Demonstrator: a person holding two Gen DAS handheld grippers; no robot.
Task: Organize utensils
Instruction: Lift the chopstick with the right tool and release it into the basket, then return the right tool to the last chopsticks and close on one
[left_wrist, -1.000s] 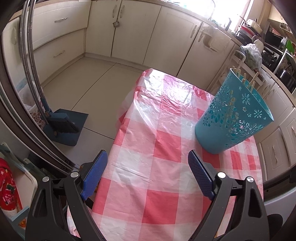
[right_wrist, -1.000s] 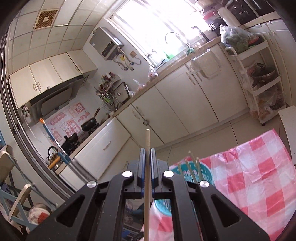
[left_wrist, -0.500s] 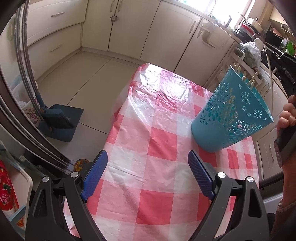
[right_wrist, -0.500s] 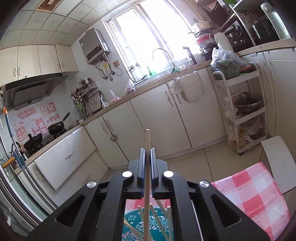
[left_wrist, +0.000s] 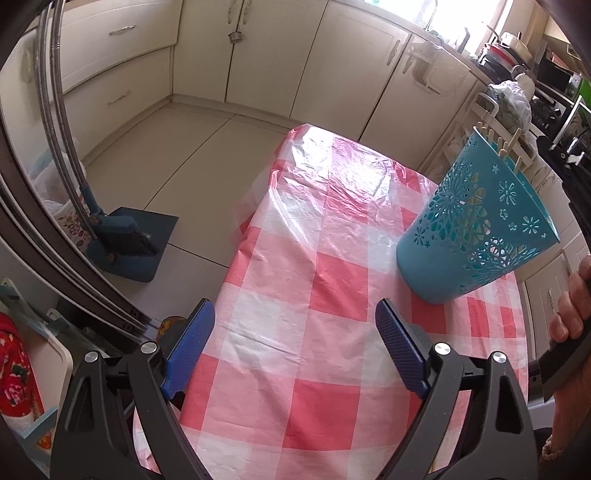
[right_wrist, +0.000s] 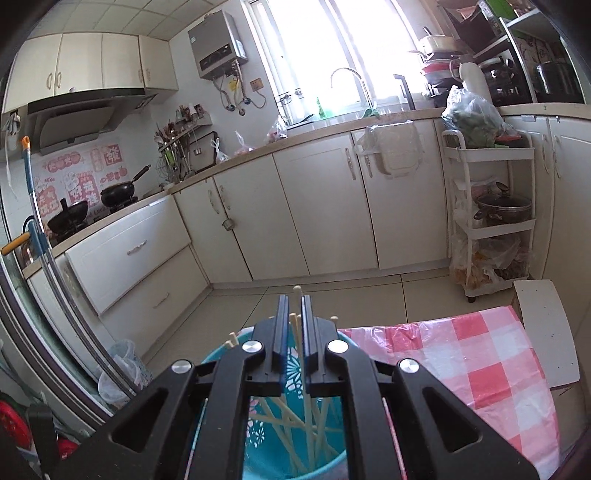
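Right wrist view: dropped and levelled since a second ago, from high with the basket just showing to directly over the basket (right_wrist: 225, 354) mouth. Right gripper (right_wrist: 294, 314) jaws almost together, a narrow gap now visible between them where they were pressed tight before; one chopstick (right_wrist: 300, 332) between the pads, whether pinched or loose cannot tell. Long axis along the fingers, blunt end poking past the tips toward the cabinets (right_wrist: 321, 206), lower end down inside the basket among other chopsticks lying crisscross. Basket rim largely covered by the gripper body.

Left wrist view: little changed. Left gripper (left_wrist: 295, 350) spread wide, nothing between the pads, over the checked tablecloth (left_wrist: 295, 258). Basket upright near the far right corner, stick ends above its rim. Hand (left_wrist: 570, 306) on a dark handle cut off at right edge.
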